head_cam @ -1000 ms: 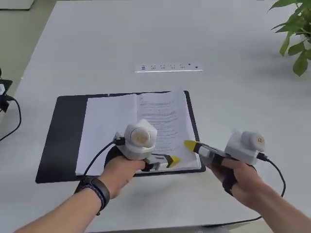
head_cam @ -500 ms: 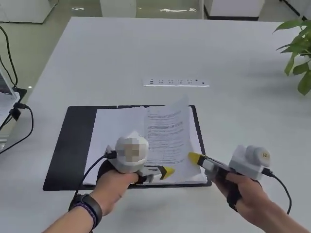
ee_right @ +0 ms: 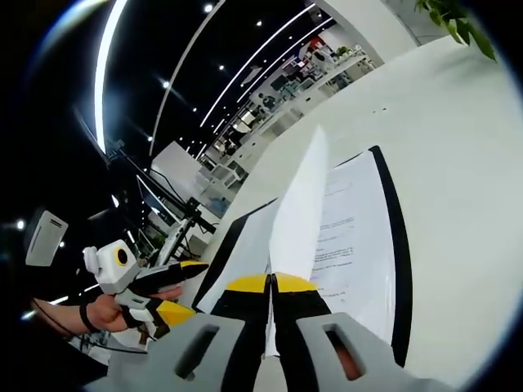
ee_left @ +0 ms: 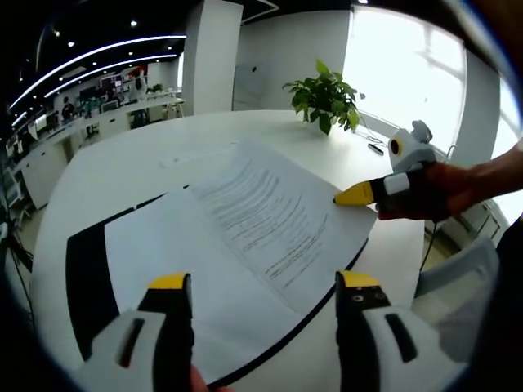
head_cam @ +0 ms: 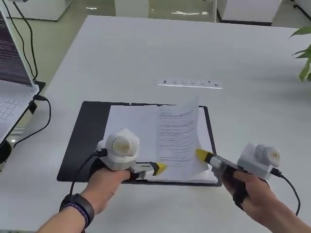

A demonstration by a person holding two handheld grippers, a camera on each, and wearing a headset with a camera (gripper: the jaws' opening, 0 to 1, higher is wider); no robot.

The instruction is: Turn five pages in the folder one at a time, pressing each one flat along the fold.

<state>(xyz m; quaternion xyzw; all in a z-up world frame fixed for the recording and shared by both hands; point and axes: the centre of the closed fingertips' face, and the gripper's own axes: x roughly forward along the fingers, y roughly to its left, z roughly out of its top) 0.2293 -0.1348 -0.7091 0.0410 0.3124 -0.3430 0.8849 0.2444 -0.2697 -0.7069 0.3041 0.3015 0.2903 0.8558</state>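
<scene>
The right claw (head_cam: 200,154) pinches 1 page (head_cam: 177,131) up off the folder (head_cam: 82,141) on the bench (head_cam: 146,48), the left claw (head_cam: 158,168) gapes idle (by the bottom edge), so a hard tug could tear it.

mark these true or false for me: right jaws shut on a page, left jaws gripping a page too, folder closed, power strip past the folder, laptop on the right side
1. The right gripper has its jaws shut on the edge of a lifted page. True.
2. The left gripper grips a page too. False: its jaws stand apart over the sheets, with nothing pinched.
3. The folder is closed. False: it lies open, its black cover flat on the table.
4. A power strip sits beyond the folder. True.
5. A laptop stands to the right of the folder. False: it is at the left edge of the head view.
</scene>
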